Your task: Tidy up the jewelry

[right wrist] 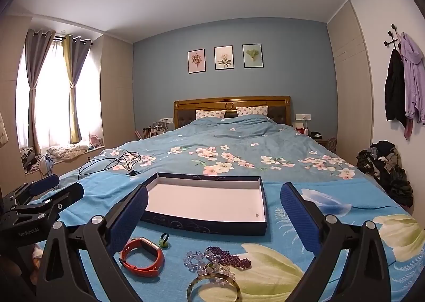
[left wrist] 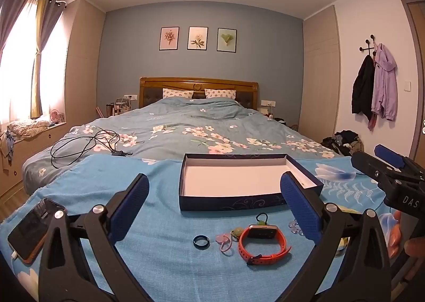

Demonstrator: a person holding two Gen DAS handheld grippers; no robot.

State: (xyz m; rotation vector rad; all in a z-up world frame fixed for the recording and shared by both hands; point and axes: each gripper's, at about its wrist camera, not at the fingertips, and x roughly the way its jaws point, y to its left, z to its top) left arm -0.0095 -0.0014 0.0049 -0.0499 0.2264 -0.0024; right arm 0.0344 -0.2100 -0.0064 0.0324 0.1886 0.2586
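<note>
Bedding in blue covers the whole near scene: a floral bed (left wrist: 202,129) runs to the far headboard, and a bright blue towel (left wrist: 164,187) is spread over its near end. At the far left of the towel a phone (left wrist: 29,227) lies flat, with a black cable (left wrist: 87,145) coiled on the quilt beyond it. The left gripper (left wrist: 214,207) hovers above the towel, its jaws wide apart and holding nothing. Between them, on the near side, lies a small dark ring (left wrist: 201,242), then just to its right a pink hair tie (left wrist: 225,243), then an orange smartwatch (left wrist: 261,242) with its strap curled into a loop. A green charm on a black loop (left wrist: 261,218) sits just beyond the watch. Farther off, in the middle of the towel, stands the open dark blue box (left wrist: 233,202), its white floor bare but for a tiny speck near the right corner. To the right of the watch a clear bead bracelet (right wrist: 195,259) touches a purple bead bracelet (right wrist: 228,258), and a gold bangle (right wrist: 213,287) lies nearest of all, just in front of them. The right gripper (right wrist: 214,207) hangs over these, jaws likewise spread wide and empty. On the far right wall, jackets (right wrist: 403,76) hang from hooks.
</note>
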